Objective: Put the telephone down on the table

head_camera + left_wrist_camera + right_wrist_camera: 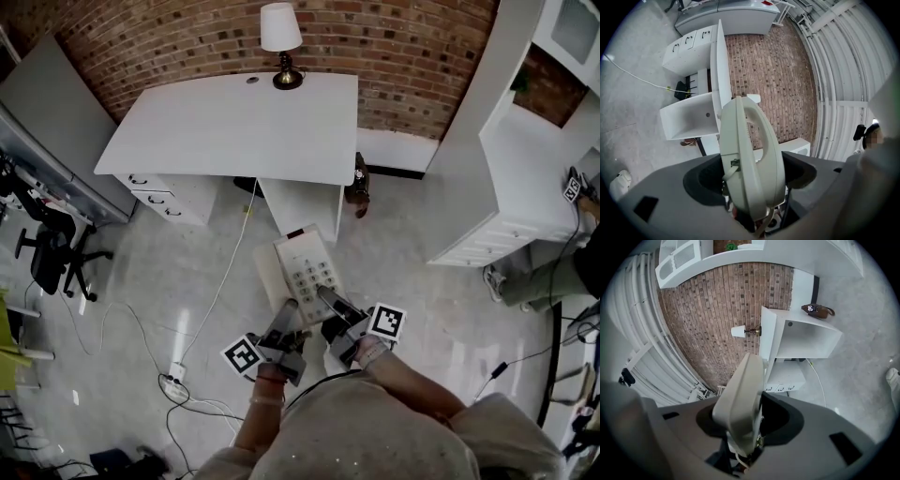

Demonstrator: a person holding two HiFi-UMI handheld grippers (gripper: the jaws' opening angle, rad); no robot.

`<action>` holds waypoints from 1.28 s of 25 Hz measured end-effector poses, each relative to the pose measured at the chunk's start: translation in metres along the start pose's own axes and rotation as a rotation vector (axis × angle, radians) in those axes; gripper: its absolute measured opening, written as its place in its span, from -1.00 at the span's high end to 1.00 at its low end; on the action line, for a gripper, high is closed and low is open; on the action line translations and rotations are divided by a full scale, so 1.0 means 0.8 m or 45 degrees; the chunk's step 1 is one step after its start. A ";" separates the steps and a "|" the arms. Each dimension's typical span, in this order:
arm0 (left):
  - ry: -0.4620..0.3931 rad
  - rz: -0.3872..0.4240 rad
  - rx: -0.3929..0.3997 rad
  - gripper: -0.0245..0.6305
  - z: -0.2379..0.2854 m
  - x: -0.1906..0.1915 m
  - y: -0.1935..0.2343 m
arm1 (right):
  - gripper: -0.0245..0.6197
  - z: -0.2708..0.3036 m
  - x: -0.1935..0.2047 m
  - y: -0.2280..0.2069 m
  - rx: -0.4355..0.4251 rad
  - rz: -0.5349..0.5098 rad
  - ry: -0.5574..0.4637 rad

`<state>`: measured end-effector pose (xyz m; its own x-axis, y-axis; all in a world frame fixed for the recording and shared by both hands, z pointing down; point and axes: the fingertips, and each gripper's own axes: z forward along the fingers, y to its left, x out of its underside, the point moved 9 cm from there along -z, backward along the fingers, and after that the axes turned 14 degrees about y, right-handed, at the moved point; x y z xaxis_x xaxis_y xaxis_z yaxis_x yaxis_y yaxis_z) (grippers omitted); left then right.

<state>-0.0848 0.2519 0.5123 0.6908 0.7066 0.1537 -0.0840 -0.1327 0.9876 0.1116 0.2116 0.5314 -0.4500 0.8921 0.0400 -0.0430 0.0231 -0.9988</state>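
A beige desk telephone [305, 270] with a keypad hangs in the air over the floor, short of the white table [234, 127]. My left gripper [287, 319] is shut on its near left edge and my right gripper [330, 302] is shut on its near right edge. In the left gripper view the telephone [750, 159] stands edge-on between the jaws, its handset side showing, with the table [719, 70] beyond. The right gripper view shows the telephone [739, 399] clamped the same way, its lower part hidden inside the jaws.
A lamp [281, 47] stands at the table's far edge against the brick wall. Drawers [164, 199] sit under the table's left side. A white cable [220, 281] runs to a power strip [173, 382]. An office chair [52, 258] stands left, white cabinets [525, 159] right.
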 end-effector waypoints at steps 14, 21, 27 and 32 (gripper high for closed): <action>-0.022 0.002 0.008 -0.14 0.079 -0.062 0.022 | 0.40 0.037 -0.098 -0.011 0.004 -0.006 0.026; -0.030 -0.005 -0.002 -0.14 0.091 -0.074 0.027 | 0.41 0.047 -0.114 -0.013 0.005 0.004 0.034; -0.021 -0.033 0.000 -0.14 0.102 -0.093 0.037 | 0.40 0.060 -0.129 -0.020 0.024 0.013 0.030; 0.018 -0.049 -0.001 -0.14 0.122 -0.133 0.045 | 0.40 0.087 -0.156 -0.022 0.054 0.027 0.000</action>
<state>-0.0913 0.1035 0.5285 0.6835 0.7206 0.1164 -0.0582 -0.1052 0.9927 0.1068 0.0684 0.5457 -0.4511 0.8923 0.0187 -0.0709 -0.0150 -0.9974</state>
